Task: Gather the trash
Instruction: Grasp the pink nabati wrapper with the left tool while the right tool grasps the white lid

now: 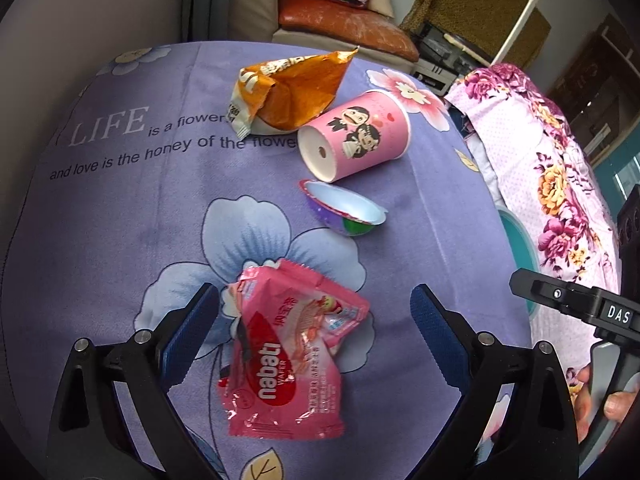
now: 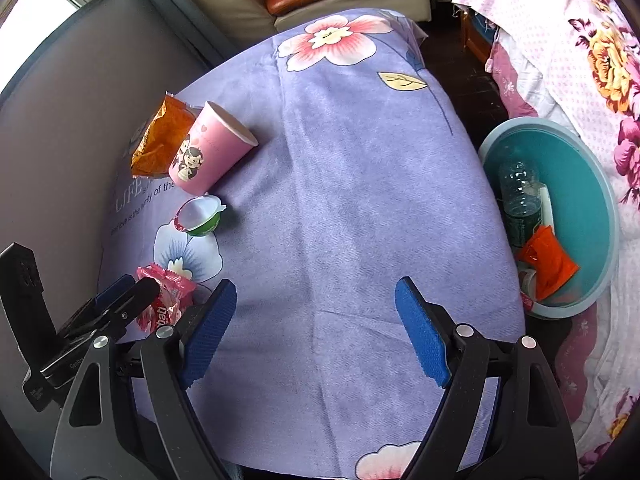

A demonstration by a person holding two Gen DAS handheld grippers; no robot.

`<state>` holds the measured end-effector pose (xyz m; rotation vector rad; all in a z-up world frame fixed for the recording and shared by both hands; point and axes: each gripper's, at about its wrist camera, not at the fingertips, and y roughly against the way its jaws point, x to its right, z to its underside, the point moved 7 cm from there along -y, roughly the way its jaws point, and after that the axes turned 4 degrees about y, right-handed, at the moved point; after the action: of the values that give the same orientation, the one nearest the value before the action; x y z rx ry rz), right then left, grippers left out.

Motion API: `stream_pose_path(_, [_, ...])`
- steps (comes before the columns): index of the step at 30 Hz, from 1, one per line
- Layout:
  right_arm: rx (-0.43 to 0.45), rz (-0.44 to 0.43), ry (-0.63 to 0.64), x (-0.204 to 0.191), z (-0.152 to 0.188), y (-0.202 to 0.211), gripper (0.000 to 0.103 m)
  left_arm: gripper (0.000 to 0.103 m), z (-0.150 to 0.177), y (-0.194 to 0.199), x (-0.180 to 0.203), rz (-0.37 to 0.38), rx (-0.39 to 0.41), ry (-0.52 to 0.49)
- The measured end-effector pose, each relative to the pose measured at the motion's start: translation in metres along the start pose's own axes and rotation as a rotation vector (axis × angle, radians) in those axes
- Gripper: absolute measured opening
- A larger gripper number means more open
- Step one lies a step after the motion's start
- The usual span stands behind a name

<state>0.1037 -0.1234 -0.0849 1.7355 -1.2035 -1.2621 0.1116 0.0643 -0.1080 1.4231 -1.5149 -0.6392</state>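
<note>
Both grippers stand with jaws wide apart, gripping nothing. Left gripper (image 1: 314, 316) straddles the pink wafer wrapper (image 1: 288, 356) on the purple cloth (image 1: 120, 220); beyond lie the small cup (image 1: 344, 208), pink paper cup (image 1: 356, 136) and orange bag (image 1: 292, 92). Right gripper (image 2: 316, 312) hovers over bare cloth, beside the teal basin (image 2: 592, 208) holding a bottle (image 2: 518, 196).

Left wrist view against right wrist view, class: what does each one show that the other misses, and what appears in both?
Only the left wrist view shows the nabati wrapper whole, lying between the open left hand-held gripper fingers.

Only the right wrist view shows inside the teal basin: a plastic bottle and a red packet.

Both show the purple cloth, pink paper cup, orange snack bag and small empty tub.
</note>
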Motion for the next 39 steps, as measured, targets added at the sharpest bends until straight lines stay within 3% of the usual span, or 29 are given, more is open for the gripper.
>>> stream_pose_path(11, [-0.045, -0.025, 0.037, -0.031, 0.001, -0.022, 0.078, 0.096, 0.029, -0.018, -0.023, -0.001, -0.076, 0.000])
stream_pose_path(17, [-0.072, -0.053, 0.027, -0.038, 0.002, -0.034, 0.078, 0.096, 0.034, -0.023, -0.019, -0.029, -0.056, -0.062])
stream_pose_path(18, [-0.074, -0.060, 0.027, -0.040, 0.001, -0.036, 0.078, 0.093, 0.035, -0.022, -0.019, -0.030, -0.050, -0.075])
stream_pose_path(20, [-0.076, -0.069, 0.034, -0.044, -0.002, -0.040, 0.078, 0.078, 0.036, -0.021, -0.020, -0.054, -0.036, -0.099])
stream_pose_path(22, [-0.079, -0.074, 0.038, -0.048, -0.004, -0.045, 0.078, 0.054, 0.036, -0.019, -0.022, -0.071, -0.022, -0.103])
stream_pose_path(24, [-0.074, -0.086, 0.042, -0.054, -0.010, -0.049, 0.078, 0.042, 0.032, -0.016, -0.024, -0.038, -0.012, -0.079])
stream_pose_path(25, [-0.068, -0.088, 0.044, -0.056, -0.013, -0.050, 0.078, 0.024, 0.029, -0.015, -0.026, -0.029, -0.006, -0.065])
stream_pose_path(26, [-0.061, -0.090, 0.047, -0.059, -0.016, -0.051, 0.078, 0.017, 0.023, -0.013, -0.030, -0.018, 0.000, -0.044])
stream_pose_path(30, [-0.028, -0.097, 0.082, -0.074, -0.035, -0.059, 0.077, 0.017, 0.001, -0.011, -0.046, -0.007, 0.019, 0.019])
stream_pose_path(32, [-0.035, -0.100, 0.088, -0.080, -0.043, -0.067, 0.062, 0.017, -0.008, -0.010, -0.052, 0.000, 0.030, 0.040])
stream_pose_path(34, [-0.053, -0.105, 0.094, -0.087, -0.052, -0.078, 0.054, 0.017, -0.015, -0.009, -0.055, -0.003, 0.041, 0.050])
stream_pose_path(39, [-0.103, -0.095, 0.114, -0.100, -0.060, -0.104, 0.049, 0.017, -0.022, -0.015, -0.060, 0.007, 0.029, 0.056])
